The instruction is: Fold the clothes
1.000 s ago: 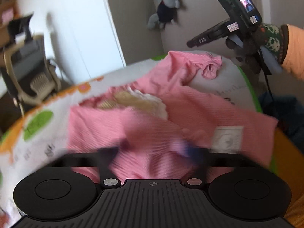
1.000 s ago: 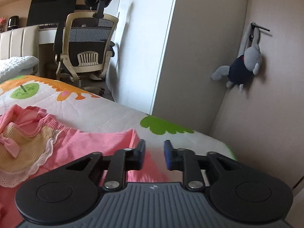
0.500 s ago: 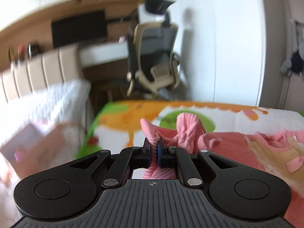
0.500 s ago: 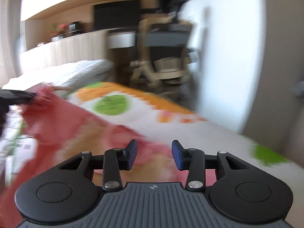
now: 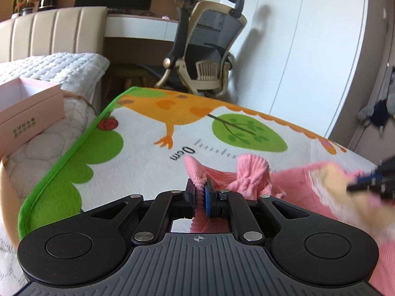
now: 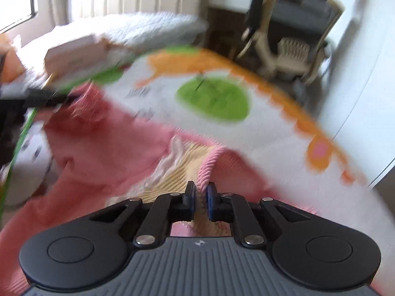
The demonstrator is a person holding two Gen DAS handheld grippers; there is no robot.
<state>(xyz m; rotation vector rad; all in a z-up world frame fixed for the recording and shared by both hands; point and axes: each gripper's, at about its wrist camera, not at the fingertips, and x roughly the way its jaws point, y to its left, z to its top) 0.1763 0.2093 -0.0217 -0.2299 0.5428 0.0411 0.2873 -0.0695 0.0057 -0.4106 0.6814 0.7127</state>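
Note:
A pink ribbed knit garment (image 5: pixel 249 180) with a cream lace-trimmed front panel (image 6: pixel 177 170) lies on a cartoon-print play mat (image 5: pixel 148 143). My left gripper (image 5: pixel 199 189) is shut on a ribbed pink edge of it near the mat's left side. In the right wrist view, which is motion-blurred, my right gripper (image 6: pixel 200 194) is shut on another ribbed pink edge (image 6: pixel 207 165) beside the cream panel. The right gripper shows as a dark blur at the right edge of the left wrist view (image 5: pixel 372 180); the left gripper shows at the far left of the right wrist view (image 6: pixel 42 98).
A pink open box (image 5: pixel 27 113) sits on a white quilted bed (image 5: pixel 49 66) left of the mat. An office chair (image 5: pixel 207 49) and a desk stand beyond the mat's far edge. A white wardrobe (image 5: pixel 308 44) and a hanging plush toy (image 5: pixel 377 113) are at the right.
The right gripper has gone from open to shut on a pink edge of the garment. The left gripper keeps its hold and has dropped closer to the mat.

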